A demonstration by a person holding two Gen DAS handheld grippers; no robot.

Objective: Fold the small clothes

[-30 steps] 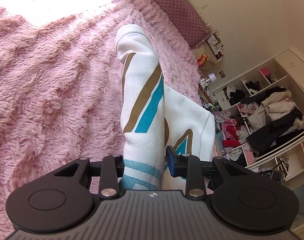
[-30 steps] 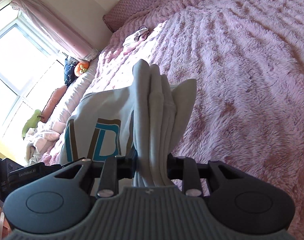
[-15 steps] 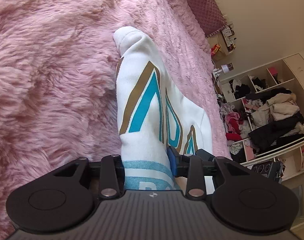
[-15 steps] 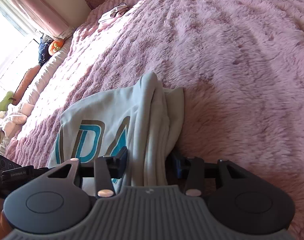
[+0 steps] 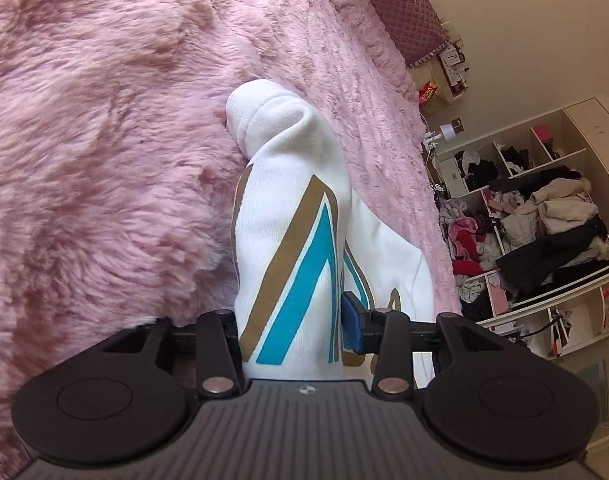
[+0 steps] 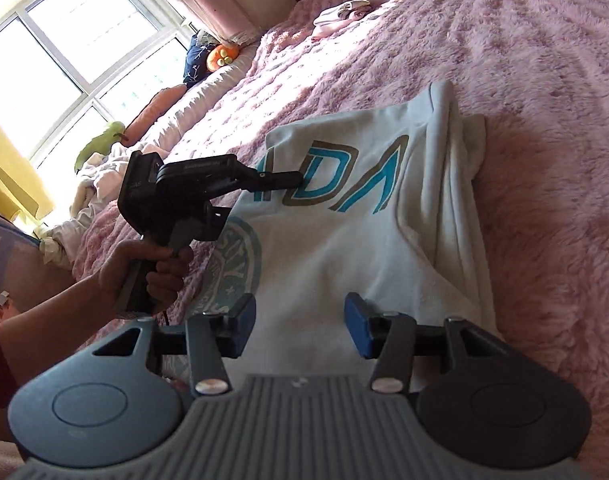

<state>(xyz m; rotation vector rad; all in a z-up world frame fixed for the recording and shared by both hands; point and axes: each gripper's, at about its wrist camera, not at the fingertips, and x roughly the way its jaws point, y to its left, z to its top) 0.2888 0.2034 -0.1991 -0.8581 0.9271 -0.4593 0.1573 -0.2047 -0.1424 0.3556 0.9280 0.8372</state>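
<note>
A white sweatshirt (image 6: 344, 248) with teal and brown lettering lies folded on the pink fluffy bedspread (image 6: 544, 160), its layered edge to the right. My right gripper (image 6: 300, 320) hovers over its near end; the jaws are opening and no cloth is pinched between them. In the left wrist view a raised fold of the sweatshirt (image 5: 288, 184) fills my left gripper (image 5: 290, 320). Those jaws are opening too, though the fold still touches both pads. A hand (image 6: 144, 272) holds the left gripper (image 6: 288, 178) at the sweatshirt's left edge.
Small pale clothes (image 6: 340, 16) lie at the far end of the bed. A heap of laundry (image 6: 100, 176) and soft toys sit by the window. Open shelves (image 5: 544, 220) crammed with clothes stand beyond the bed's right side.
The right gripper let go of the bunched fold and drew back, and the sweatshirt now lies flat. The left gripper sank toward the bed with its fold, its jaws slightly wider.
</note>
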